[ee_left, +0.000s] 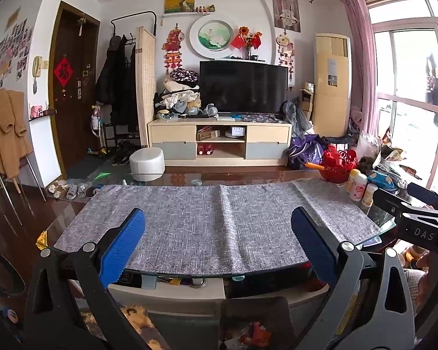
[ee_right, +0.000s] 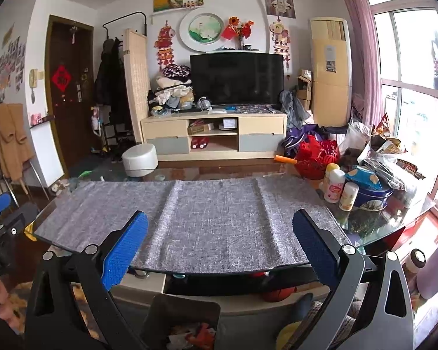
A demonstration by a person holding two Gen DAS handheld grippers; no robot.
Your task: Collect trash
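Observation:
My left gripper (ee_left: pixel 219 245) hangs open above the near edge of a grey mat (ee_left: pixel 219 218) on a glass table (ee_left: pixel 376 224), with nothing between its blue pads (ee_left: pixel 122 245). My right gripper (ee_right: pixel 220 248) is open too and empty, over the same mat (ee_right: pixel 207 215). Below the table edge stands a dark bin (ee_left: pixel 257 306) (ee_right: pixel 187 306) holding crumpled red and orange scraps. A small yellow scrap (ee_left: pixel 42 239) (ee_right: pixel 29 229) lies at the table's left corner. Each gripper shows at the edge of the other's view: the right one (ee_left: pixel 400 197), the left one (ee_right: pixel 3 218).
Bottles (ee_right: pixel 334 185), a blue tin (ee_right: pixel 370 197), a red basket (ee_right: pixel 316 157) and snack bags (ee_right: pixel 385 143) crowd the table's right end. A white stool (ee_left: pixel 147 160) and a TV stand (ee_left: pixel 219 143) are beyond the table. A drawer unit (ee_left: pixel 166 288) sits under the glass.

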